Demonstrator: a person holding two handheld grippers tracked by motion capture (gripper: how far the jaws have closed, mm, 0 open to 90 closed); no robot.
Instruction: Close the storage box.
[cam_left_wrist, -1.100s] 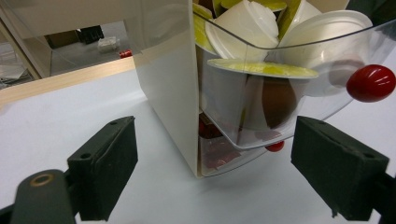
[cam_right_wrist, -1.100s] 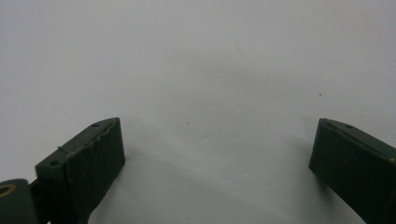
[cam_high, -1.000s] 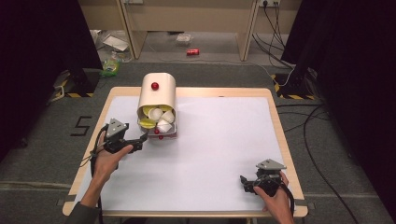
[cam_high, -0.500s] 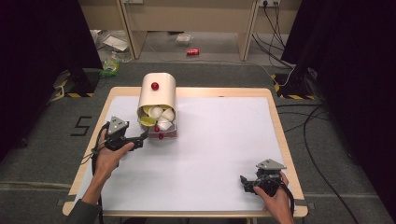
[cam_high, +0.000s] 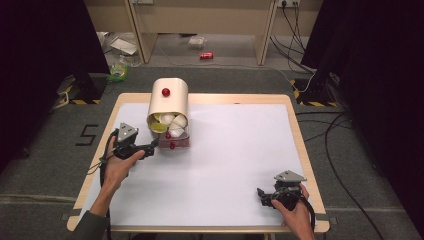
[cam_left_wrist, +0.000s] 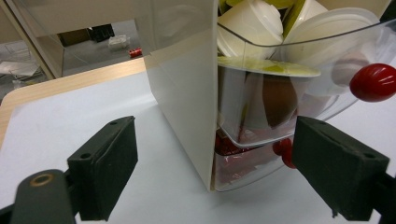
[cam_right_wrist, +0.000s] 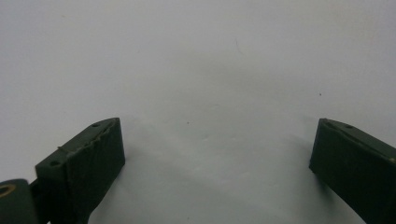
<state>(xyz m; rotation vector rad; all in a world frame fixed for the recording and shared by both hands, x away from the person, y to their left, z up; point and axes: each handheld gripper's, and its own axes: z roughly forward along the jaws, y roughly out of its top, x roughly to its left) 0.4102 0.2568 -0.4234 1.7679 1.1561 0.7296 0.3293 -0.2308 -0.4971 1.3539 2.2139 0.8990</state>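
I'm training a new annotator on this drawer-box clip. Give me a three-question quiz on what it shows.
1. True or false: the left gripper is clamped on a red knob.
2. Which gripper is beside the box? A. left B. right C. both
3. Fill in: the right gripper points at bare white ____.

Key
1. False: its jaws stand open, with the lower knob just beside one jaw in the left gripper view.
2. A. It sits at the open clear drawers, which hold white cups.
3. Paper: the sheet covering the table.
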